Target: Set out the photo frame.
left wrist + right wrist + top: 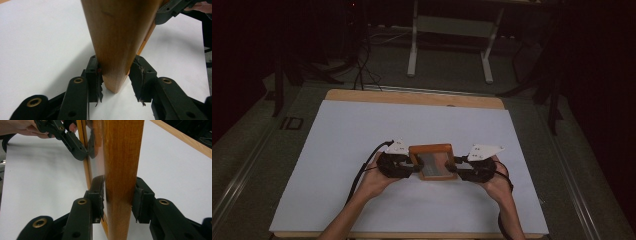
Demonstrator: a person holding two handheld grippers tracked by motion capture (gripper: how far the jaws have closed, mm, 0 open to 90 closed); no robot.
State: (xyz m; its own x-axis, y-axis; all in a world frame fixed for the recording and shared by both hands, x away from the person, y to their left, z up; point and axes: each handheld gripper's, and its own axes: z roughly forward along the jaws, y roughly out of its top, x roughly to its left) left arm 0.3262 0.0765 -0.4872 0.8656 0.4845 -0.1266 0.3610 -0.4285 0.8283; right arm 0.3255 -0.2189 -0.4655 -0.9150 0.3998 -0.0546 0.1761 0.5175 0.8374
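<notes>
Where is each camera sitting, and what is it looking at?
High view: above the person's side, looking forward and down on the white table; forearms, left gripper and right gripper show.
Left gripper view: rides the left gripper, looking along its jaws, closed on the wooden frame.
Right gripper view: rides the right gripper, jaws clamping the frame's other edge.
Shared: both gripper views show the frame, and each shows the other gripper farther off.

Dim lab: white-topped table (362,130), floor cables (362,70), equipment stand (452,30).

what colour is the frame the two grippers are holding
Warm orange-brown wood; the frame shows best in the right gripper view.
</notes>
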